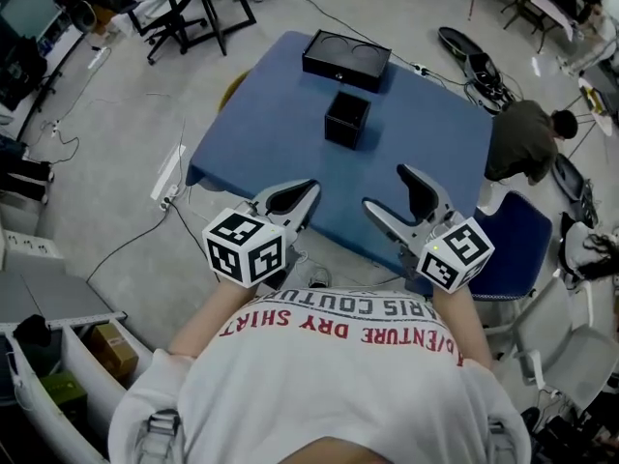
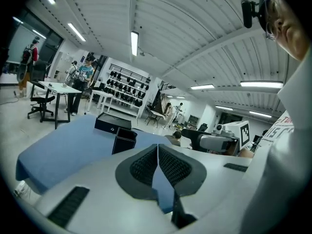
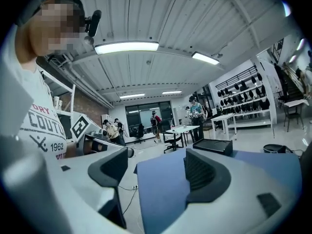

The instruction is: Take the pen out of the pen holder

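I held my left gripper (image 1: 308, 189) at the lower middle of the head view, over the near edge of the blue bench (image 1: 261, 133). Its jaws were pressed together with nothing between them. In the left gripper view the two ribbed pads (image 2: 168, 165) met in a thin line, and only the bench surface showed below them. My right gripper (image 1: 385, 188) sat just to the right of it, also at the near edge. Its jaws stood well apart and were empty, and in the right gripper view only the blue top of the bench filled the gap between them. The marker cubes (image 1: 244, 247) of both grippers lay lowest in the frame, close to my white shirt (image 1: 338, 375) with its red lettering. The pen holder (image 1: 346, 119), a small square black cup with an open top, stood upright near the middle of the bench, in the upper centre of the head view and well apart from both grippers. I could not make out a pen inside it from any view. Behind it, at the far edge of the bench, lay a flat black box (image 1: 346, 58), near the holder but not touching it. At the right of the frame a person in a dark shirt (image 1: 522, 138) crouched beside the bench, and a blue chair (image 1: 513, 230) stood just below them.
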`<state>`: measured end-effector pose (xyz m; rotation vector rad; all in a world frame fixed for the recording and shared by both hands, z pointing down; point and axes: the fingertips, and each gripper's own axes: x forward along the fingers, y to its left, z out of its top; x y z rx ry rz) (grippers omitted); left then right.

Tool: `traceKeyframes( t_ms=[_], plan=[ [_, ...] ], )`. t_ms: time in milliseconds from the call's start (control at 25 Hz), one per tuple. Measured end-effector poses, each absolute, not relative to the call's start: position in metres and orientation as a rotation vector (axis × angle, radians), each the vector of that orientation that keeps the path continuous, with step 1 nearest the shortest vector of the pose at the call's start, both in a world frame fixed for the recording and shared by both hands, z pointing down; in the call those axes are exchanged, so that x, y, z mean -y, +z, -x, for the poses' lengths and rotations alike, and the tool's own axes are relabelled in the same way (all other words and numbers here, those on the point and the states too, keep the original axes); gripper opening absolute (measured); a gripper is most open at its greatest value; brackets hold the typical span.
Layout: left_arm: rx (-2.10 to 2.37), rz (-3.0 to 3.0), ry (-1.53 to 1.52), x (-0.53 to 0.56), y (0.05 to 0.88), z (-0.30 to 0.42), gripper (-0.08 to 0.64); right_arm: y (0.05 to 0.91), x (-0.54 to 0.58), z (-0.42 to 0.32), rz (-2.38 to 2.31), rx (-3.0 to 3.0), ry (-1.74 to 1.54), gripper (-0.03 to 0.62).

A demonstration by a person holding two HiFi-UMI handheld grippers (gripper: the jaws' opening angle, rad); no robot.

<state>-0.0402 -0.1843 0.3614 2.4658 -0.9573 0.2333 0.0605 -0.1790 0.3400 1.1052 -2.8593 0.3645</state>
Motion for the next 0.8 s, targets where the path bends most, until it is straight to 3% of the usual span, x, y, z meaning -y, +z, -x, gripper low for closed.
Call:
traceKeyframes(
  t_ms=[800],
  plan=[
    [0.868,-2.445,0.247,0.286,0.404,0.064,0.032,0.384,0.282,-0.050,-1.290,2.689,0.423,0.351]
  ],
)
